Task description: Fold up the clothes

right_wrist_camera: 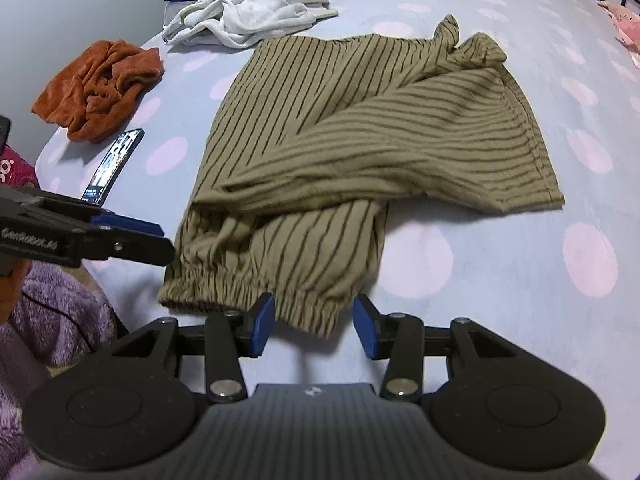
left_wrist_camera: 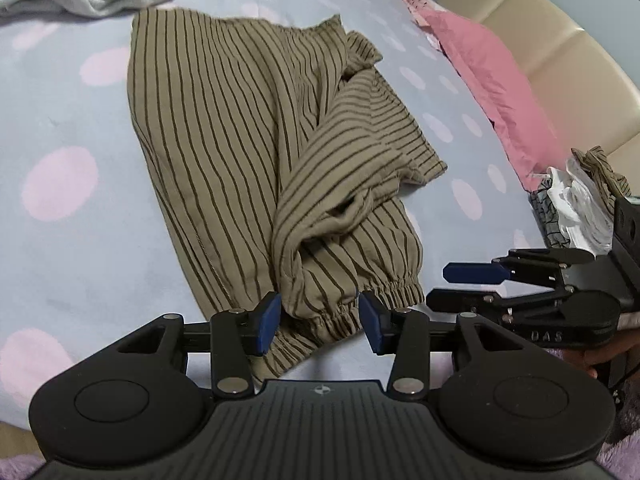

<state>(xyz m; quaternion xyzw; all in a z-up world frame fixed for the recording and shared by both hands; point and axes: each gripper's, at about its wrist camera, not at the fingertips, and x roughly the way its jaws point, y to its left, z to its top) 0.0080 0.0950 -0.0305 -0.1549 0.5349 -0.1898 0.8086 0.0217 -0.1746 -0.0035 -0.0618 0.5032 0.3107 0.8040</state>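
Striped trousers (right_wrist_camera: 360, 152) lie part-folded on the spotted bedsheet (right_wrist_camera: 500, 248), elastic cuff nearest both grippers. Left gripper (left_wrist_camera: 318, 320) and right gripper (right_wrist_camera: 314, 326) stand open astride that cuff, pads not pressing. Right view alone shows an orange towel (right_wrist_camera: 100, 88), phone (right_wrist_camera: 114, 164); left alone, pink pillow (left_wrist_camera: 492, 88).

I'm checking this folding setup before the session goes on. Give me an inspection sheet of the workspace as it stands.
Surface: bed sheet, pale blue with pink dots.
Job's things: striped trousers, partly folded, elastic cuffs nearest.
Clutter: orange cloth, white garment, phone, pink pillow.
Grippers: left hand-held gripper open, cuff between its pads; right hand-held gripper open, cuff edge between its pads.
Cables: nothing seen.
Surroundings: cream headboard, purple fleece sleeve.
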